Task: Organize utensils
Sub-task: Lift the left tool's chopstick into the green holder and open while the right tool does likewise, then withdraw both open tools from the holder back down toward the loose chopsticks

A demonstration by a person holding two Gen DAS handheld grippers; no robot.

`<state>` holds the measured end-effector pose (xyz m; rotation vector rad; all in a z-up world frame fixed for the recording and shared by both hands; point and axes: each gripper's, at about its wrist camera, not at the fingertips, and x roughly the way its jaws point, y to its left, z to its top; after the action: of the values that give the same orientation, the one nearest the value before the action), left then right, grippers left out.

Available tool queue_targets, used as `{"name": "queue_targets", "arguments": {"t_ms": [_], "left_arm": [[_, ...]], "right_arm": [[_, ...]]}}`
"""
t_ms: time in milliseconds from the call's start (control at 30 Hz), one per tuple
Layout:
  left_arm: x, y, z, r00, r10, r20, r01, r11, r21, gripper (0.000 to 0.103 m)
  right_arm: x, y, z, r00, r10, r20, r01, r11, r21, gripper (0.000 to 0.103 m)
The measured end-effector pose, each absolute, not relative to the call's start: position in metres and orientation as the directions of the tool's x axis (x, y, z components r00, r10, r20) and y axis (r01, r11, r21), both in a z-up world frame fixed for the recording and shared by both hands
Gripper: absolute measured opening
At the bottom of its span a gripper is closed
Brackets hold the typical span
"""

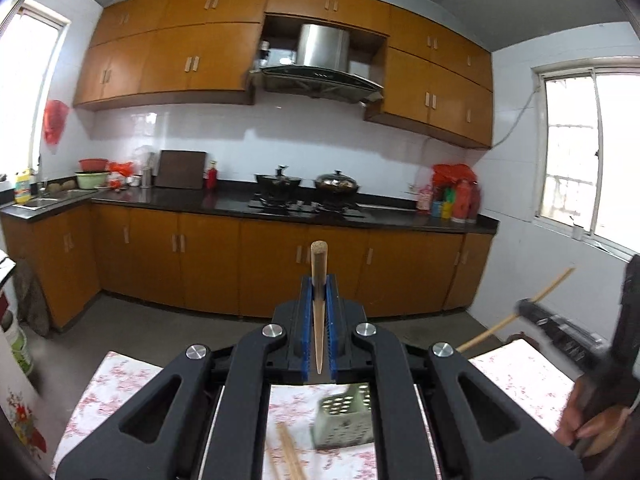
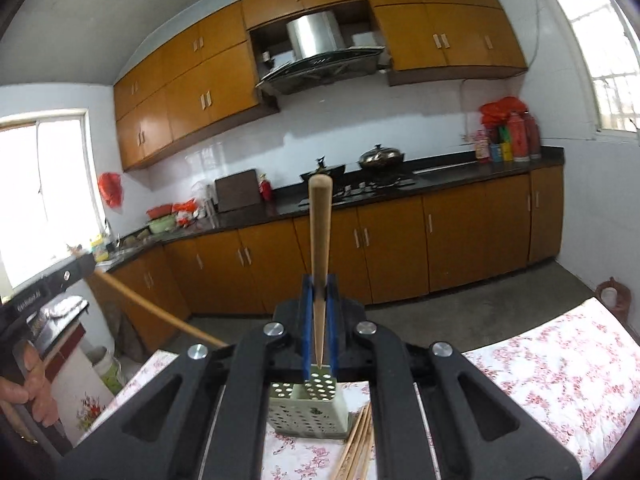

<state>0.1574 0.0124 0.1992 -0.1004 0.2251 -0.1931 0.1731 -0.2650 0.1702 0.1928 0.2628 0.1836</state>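
My left gripper (image 1: 319, 280) is shut on a wooden chopstick (image 1: 319, 312) that points away toward the kitchen, lifted above the table. My right gripper (image 2: 319, 280) is shut on another wooden chopstick (image 2: 319, 248), likewise raised. Below both sits a pale green perforated utensil holder (image 2: 308, 408) on the floral tablecloth (image 2: 560, 380); the holder (image 1: 344, 420) also shows under the left gripper. Several loose chopsticks (image 2: 358, 440) lie on the cloth beside the holder; some loose chopsticks (image 1: 290, 456) show in the left wrist view. The right gripper with its chopstick (image 1: 516, 312) appears at that view's right edge.
A person's hand (image 1: 592, 424) grips the right tool; another hand (image 2: 28, 396) holds the left one. Beyond the table are orange cabinets (image 1: 280, 268), a black counter (image 1: 240, 204) with two woks on a stove (image 1: 304, 204), a range hood (image 1: 320, 64) and windows.
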Motion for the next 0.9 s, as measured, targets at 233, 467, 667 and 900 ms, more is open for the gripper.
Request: {"name": "queue_targets", "arguments": {"t_ms": [233, 467, 667, 900], "left_arm": [[0.183, -0.005, 0.163, 0.914, -0.258, -0.312, 0.216, 0.963, -0.163, 0.007], [0.196, -0.013, 0.133, 0.891, -0.249, -0.379, 0.204, 0.967, -0.155, 0.007], [0.204, -0.012, 0.123, 0.873, -0.248, -0.419, 0.193, 0.966, -0.17, 0.007], [0.191, -0.004, 0.136, 0.892, -0.242, -0.382, 0.182, 0.965, -0.189, 0.018]], "right_arm": [[0.203, -0.249, 0.136, 0.921, 0.203, -0.333, -0.147, 0.972, 0.185, 0.008], [0.218, -0.246, 0.111, 0.904, 0.198, -0.379, -0.133, 0.973, 0.191, 0.008], [0.224, -0.245, 0.102, 0.897, 0.2, -0.393, -0.131, 0.972, 0.196, 0.012], [0.204, -0.254, 0.112, 0.918, 0.186, -0.349, -0.115, 0.97, 0.214, 0.027]]}}
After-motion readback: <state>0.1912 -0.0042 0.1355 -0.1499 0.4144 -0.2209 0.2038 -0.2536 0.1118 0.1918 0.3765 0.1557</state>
